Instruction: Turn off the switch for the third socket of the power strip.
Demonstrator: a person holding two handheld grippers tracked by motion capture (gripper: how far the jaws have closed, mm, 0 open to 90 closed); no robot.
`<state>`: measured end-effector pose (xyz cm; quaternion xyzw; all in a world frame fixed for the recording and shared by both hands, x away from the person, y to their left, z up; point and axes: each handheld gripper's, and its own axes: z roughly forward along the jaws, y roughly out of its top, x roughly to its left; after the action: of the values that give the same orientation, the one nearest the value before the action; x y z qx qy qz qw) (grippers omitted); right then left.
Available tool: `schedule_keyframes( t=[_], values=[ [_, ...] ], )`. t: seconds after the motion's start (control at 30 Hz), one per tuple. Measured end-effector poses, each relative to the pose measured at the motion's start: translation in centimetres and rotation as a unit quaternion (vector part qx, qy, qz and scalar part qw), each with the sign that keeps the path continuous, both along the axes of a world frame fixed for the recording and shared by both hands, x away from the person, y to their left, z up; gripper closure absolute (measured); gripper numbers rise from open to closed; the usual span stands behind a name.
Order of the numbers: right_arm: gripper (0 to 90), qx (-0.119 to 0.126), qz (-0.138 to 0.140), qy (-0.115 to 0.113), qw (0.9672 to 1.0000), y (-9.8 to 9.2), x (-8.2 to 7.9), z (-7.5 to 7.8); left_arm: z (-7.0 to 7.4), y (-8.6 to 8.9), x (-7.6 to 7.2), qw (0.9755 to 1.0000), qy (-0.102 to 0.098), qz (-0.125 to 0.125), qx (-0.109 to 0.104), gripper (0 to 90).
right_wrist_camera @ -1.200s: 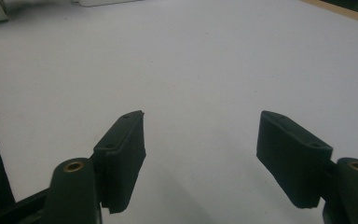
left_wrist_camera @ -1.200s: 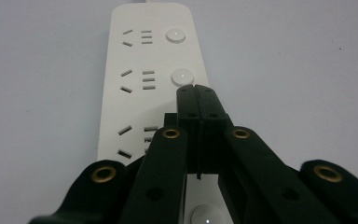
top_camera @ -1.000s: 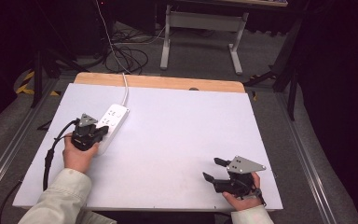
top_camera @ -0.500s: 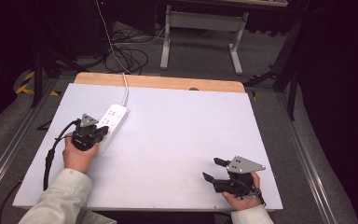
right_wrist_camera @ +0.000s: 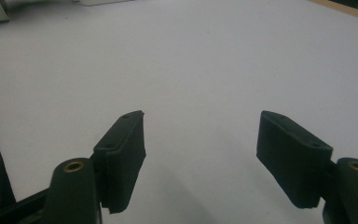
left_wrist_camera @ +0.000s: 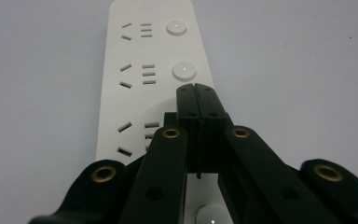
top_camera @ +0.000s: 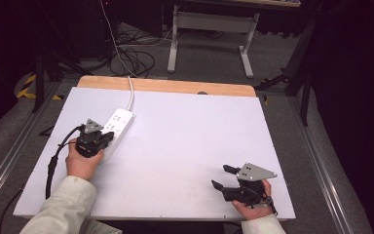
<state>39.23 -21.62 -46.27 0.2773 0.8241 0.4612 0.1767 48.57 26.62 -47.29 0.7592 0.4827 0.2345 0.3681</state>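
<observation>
A white power strip (top_camera: 118, 126) lies on the white tabletop (top_camera: 185, 141) near its far left, its cord running off the far edge. The left claw (left_wrist_camera: 196, 91) is pressed closed with nothing between its jaws, poised over the strip beside a round button (left_wrist_camera: 184, 71). The right claw (top_camera: 222, 177) rests spread wide, empty, near the front right corner.
</observation>
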Motion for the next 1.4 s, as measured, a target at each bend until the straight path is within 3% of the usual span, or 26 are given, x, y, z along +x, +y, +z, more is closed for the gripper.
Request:
schedule_keyframes(
  t=[0.7,0.97,1.2,1.4],
  values=[
    [32.8,0.0,0.002,0.0,1.0,0.02,-0.05,0.0,0.16,-0.46,-0.34,0.9998,0.001,0.008,0.02,89.8],
    [32.8,-0.001,0.002,0.0,1.0,0.05,-0.07,-0.01,0.31,-0.44,-0.14,0.9998,0.011,0.01,0.015,89.9],
    [32.8,-0.002,0.002,0.0,1.0,0.04,-0.04,-0.02,0.42,-0.49,0.04,0.9996,0.019,0.006,0.022,89.9],
    [32.8,-0.001,0.002,-0.001,1.0,0.02,-0.08,-0.01,0.4,-0.31,0.03,0.9997,0.02,0.006,0.011,89.9]
  ],
)
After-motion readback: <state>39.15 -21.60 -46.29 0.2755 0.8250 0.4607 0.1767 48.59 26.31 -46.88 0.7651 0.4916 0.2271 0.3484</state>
